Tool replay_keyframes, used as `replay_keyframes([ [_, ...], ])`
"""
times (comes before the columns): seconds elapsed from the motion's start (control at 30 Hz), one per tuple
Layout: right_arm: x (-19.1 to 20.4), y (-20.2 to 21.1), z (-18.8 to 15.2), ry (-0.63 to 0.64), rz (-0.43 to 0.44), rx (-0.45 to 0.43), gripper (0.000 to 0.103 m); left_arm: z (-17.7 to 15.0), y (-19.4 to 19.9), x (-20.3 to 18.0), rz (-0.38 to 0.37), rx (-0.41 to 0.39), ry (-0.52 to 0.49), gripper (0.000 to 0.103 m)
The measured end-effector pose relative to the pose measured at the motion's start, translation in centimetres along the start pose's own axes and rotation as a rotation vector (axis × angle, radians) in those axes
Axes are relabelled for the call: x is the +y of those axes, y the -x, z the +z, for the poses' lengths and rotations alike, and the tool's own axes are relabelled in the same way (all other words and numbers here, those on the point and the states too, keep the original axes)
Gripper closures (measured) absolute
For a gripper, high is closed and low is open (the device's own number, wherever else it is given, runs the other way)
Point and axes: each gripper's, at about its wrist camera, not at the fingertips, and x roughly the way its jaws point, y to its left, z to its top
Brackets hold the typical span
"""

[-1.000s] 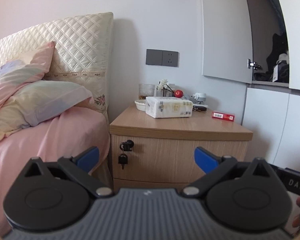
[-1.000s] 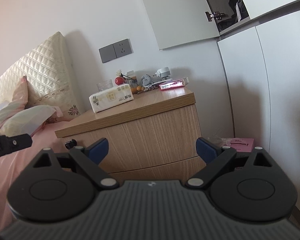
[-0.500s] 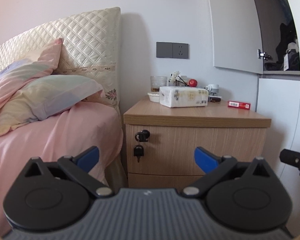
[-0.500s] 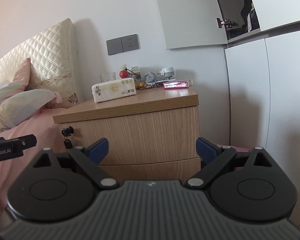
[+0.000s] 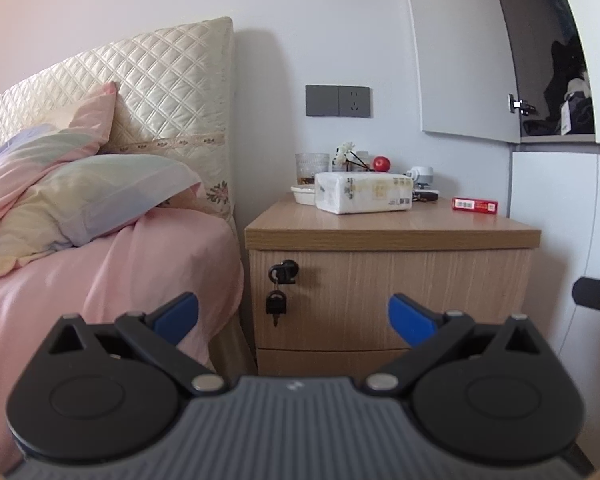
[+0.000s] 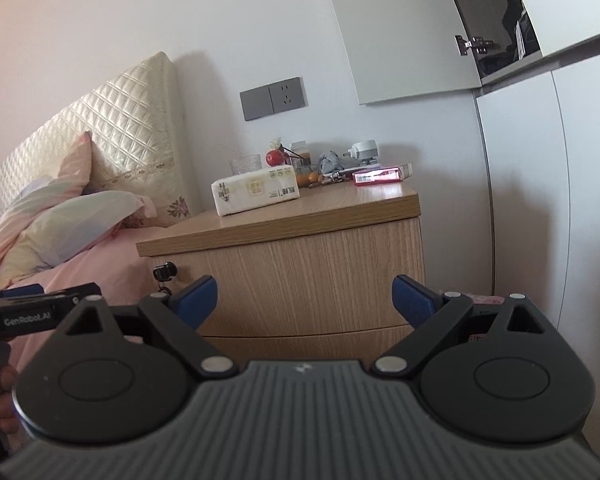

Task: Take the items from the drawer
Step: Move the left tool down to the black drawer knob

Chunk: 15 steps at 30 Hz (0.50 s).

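A wooden nightstand (image 5: 392, 236) stands beside the bed, and both of its drawers are closed. The top drawer (image 5: 392, 296) carries a lock with black keys (image 5: 278, 292) hanging at its left; the lower drawer (image 5: 328, 362) shows as a strip beneath. My left gripper (image 5: 293, 314) is open and empty, held in front of the drawer fronts at some distance. My right gripper (image 6: 304, 300) is likewise open and empty, facing the top drawer (image 6: 300, 280) from the right. The left gripper's body (image 6: 32, 314) shows at the left edge of the right wrist view.
On the nightstand lie a white tissue pack (image 5: 364, 196), a red box (image 5: 475, 204), a glass (image 5: 311, 168), a small dish and other small items. A bed with pink sheet (image 5: 100, 280) and pillows lies left. White cupboards (image 6: 540, 180) rise on the right.
Both views have shifted: the nightstand now sits more to the right and lower in the left wrist view. Both grippers stay open and empty.
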Motion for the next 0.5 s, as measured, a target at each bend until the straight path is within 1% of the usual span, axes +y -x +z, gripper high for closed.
replay_keyframes([
  [0.1,-0.1,0.4,0.3,0.044,0.011,-0.041,0.007,0.0,-0.2,-0.3,-0.001,0.002,-0.013,0.0],
  [0.27,-0.6,0.0,0.9,0.029,0.026,-0.062,0.007,0.5,-0.6,-1.1,-0.011,-0.001,-0.037,0.0],
  [0.33,-0.5,-0.2,1.3,0.042,0.032,-0.077,0.007,0.7,-0.6,-1.2,-0.012,-0.017,-0.042,0.0],
  [0.43,-0.5,-0.8,2.0,0.056,0.032,-0.101,0.007,1.0,-0.8,-0.7,0.002,-0.051,-0.007,0.0],
  [0.5,-0.5,-1.5,2.5,0.062,0.029,-0.113,0.007,1.3,-1.2,-0.4,-0.001,-0.074,-0.003,0.0],
])
